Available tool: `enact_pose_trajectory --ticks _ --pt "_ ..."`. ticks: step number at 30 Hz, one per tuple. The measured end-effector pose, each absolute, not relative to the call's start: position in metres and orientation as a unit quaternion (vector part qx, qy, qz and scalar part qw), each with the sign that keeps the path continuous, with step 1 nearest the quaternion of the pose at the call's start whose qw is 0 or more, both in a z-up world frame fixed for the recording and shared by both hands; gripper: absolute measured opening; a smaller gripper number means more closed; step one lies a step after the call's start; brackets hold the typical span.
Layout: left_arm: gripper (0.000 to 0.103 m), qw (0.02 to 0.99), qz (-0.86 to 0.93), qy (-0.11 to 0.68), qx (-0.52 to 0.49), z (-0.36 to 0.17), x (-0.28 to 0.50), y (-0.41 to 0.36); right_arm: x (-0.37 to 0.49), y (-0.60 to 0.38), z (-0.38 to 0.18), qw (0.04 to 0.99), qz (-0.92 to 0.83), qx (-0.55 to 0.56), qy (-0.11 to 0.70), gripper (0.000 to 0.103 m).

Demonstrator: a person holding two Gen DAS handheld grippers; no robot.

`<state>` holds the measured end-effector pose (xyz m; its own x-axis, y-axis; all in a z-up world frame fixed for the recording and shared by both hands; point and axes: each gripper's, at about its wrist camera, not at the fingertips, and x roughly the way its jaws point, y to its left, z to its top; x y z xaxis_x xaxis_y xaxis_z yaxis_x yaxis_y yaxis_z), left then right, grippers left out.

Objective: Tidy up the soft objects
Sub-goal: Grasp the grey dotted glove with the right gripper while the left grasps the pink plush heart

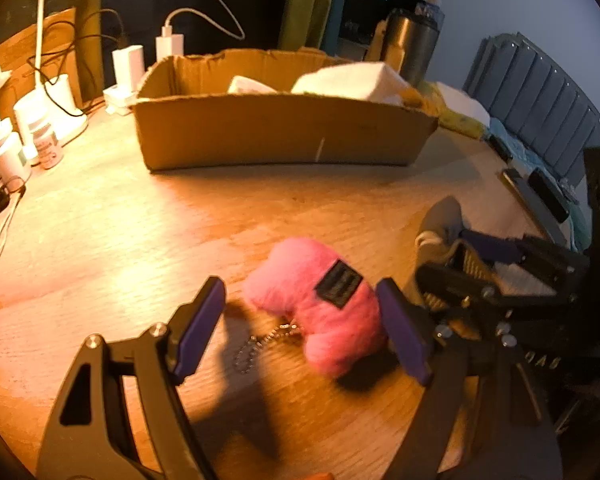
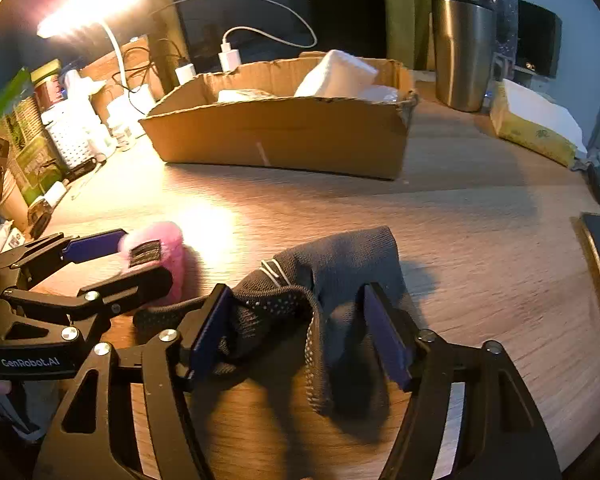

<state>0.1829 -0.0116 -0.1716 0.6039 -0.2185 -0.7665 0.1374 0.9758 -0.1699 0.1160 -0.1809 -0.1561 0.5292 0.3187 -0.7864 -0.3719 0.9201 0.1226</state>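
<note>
Wooden desk (image 1: 100, 240) lit warm by a lamp (image 2: 84, 4) at the far left, with plenty of bare top in the middle. Nearest, the left gripper (image 1: 304, 332) stands spread around a pink plush toy (image 1: 320, 304) lying on the wood with its bead chain (image 1: 260, 346); the right pad looks about touching it, the left pad stands apart. Just right of it, the right gripper (image 2: 296, 330) is spread too, straddling a crumpled dark sock (image 2: 332, 272), not pinching as far as I can see. Farther back there's open wood, then a low cardboard box (image 1: 276, 132) holding white soft stuff (image 1: 348, 80). Bottles and chargers crowd the far left edge, while a steel tumbler (image 2: 462, 56) and a yellow tissue pack (image 2: 532, 128) sit far right.
</note>
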Motion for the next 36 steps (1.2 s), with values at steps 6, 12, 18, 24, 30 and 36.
enact_pose_trajectory --ticks 6,12,18,24,30,36 --pt "0.079 0.892 -0.098 0.44 -0.019 -0.175 0.19 -0.025 0.124 -0.194 -0.156 0.876 0.197 -0.029 0.438 0.052" --pt "0.078 0.891 -0.107 0.441 -0.008 -0.175 0.193 -0.034 0.13 -0.206 -0.156 0.877 0.199 -0.008 0.437 0.037" --pt "0.056 0.892 -0.112 0.437 0.0 -0.173 0.19 -0.035 0.13 -0.217 -0.151 0.884 0.195 0.007 0.426 0.03" --pt "0.055 0.895 -0.118 0.431 -0.001 -0.167 0.185 -0.034 0.129 -0.226 -0.139 0.896 0.185 0.011 0.404 0.028" --pt "0.055 0.905 -0.122 0.406 -0.015 -0.147 0.184 -0.026 0.129 -0.224 -0.122 0.903 0.188 0.012 0.386 0.028" --pt "0.055 0.917 -0.116 0.382 -0.02 -0.126 0.186 -0.016 0.13 -0.219 -0.104 0.909 0.194 0.008 0.368 0.028"
